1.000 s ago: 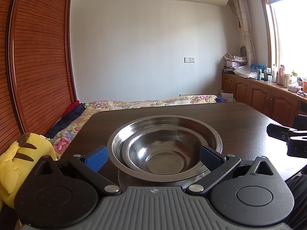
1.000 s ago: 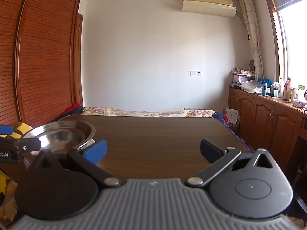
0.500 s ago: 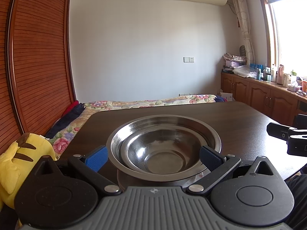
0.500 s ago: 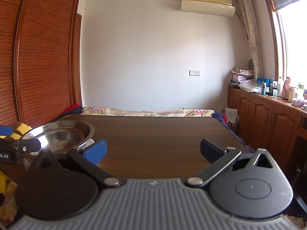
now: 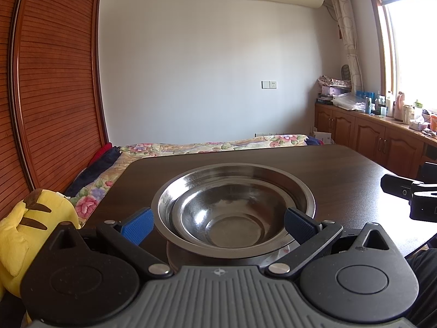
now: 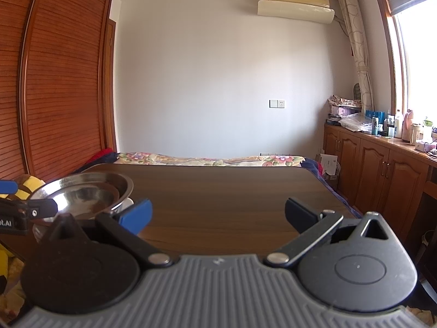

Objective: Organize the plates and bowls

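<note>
Almost nothing has moved; the left tool (image 5: 218, 225) stays spread wide around the nested steel bowls (image 5: 232, 207), gripping nothing. The right tool (image 6: 218, 213) gapes empty over the surface (image 6: 232, 196).

Bowls: small bowl (image 5: 235, 218) is sitting in large bowl (image 5: 297, 194), on the table (image 5: 341, 169).
Plush toy (image 5: 32, 218): is lying left of the table.
Bed (image 5: 213, 145): is lying behind the table.

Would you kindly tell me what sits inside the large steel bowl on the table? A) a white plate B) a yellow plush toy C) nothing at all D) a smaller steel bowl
D: the left wrist view shows a smaller steel bowl nested inside the large steel bowl, between the open left gripper jaws.
</note>
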`<state>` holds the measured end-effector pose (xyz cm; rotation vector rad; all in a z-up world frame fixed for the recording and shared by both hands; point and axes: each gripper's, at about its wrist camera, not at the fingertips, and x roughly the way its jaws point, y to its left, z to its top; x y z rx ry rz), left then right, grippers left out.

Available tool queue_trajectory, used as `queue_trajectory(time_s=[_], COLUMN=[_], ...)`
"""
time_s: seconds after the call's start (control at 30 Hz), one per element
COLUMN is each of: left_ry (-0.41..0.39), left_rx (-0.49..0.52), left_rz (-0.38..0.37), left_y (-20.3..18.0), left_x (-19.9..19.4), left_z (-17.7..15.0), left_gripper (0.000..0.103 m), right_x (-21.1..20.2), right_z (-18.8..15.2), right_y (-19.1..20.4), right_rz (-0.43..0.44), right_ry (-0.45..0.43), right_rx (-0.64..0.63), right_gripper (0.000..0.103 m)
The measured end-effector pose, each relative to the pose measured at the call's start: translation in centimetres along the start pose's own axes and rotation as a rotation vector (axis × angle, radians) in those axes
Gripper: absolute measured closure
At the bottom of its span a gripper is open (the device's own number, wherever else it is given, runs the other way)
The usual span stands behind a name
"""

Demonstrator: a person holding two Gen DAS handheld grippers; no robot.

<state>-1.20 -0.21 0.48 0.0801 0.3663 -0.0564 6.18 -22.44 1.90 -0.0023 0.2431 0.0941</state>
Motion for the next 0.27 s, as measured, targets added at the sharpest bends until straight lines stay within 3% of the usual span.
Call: queue_trajectory(time_s=[0.27], left_ry=[0.001], left_rx=[0.001], left_rz=[0.0], left_y=[-0.04], left_x=[0.06], left_z=[-0.02], left_gripper=[0.0], right_x=[-0.02], right_z=[0.02], right_y=[0.07], right_rz=[-0.002], right_ry=[0.001], right_rx=[0.002], right_gripper=[0.0])
